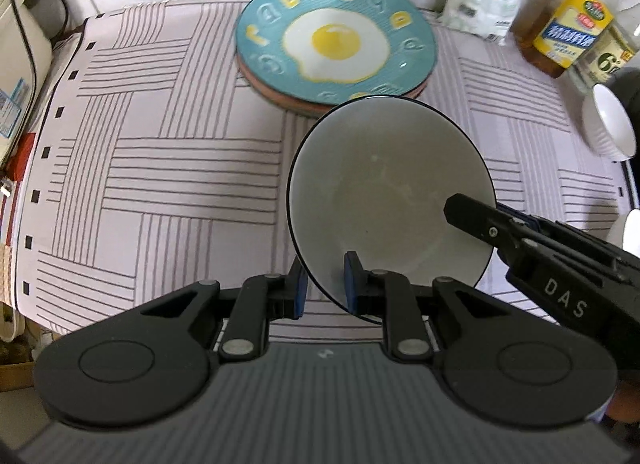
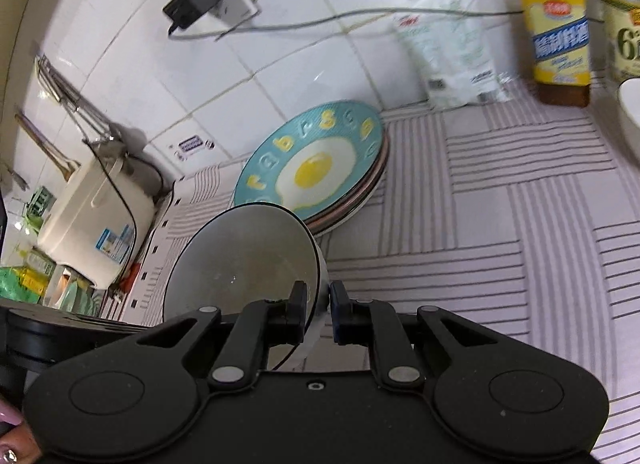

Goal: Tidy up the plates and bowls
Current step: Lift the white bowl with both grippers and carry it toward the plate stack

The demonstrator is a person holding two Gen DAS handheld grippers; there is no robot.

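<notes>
"DAS" is printed on the right gripper (image 1: pixel 472 220); a bottle (image 1: pixel 568 30) at the back shows a "6". The striped surface (image 1: pixel 160 168) lies open to the left. Both the left gripper (image 1: pixel 326 284) and the right pinch the rim of the grey bowl (image 1: pixel 384 192), jaws narrow, held just in front of the egg-print plate stack (image 1: pixel 336 40).

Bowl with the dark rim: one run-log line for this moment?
bowl: held off the striped cloth, tilted | left gripper: shut on rim | right gripper: shut on rim | plate stack: behind, egg plate on top
</notes>
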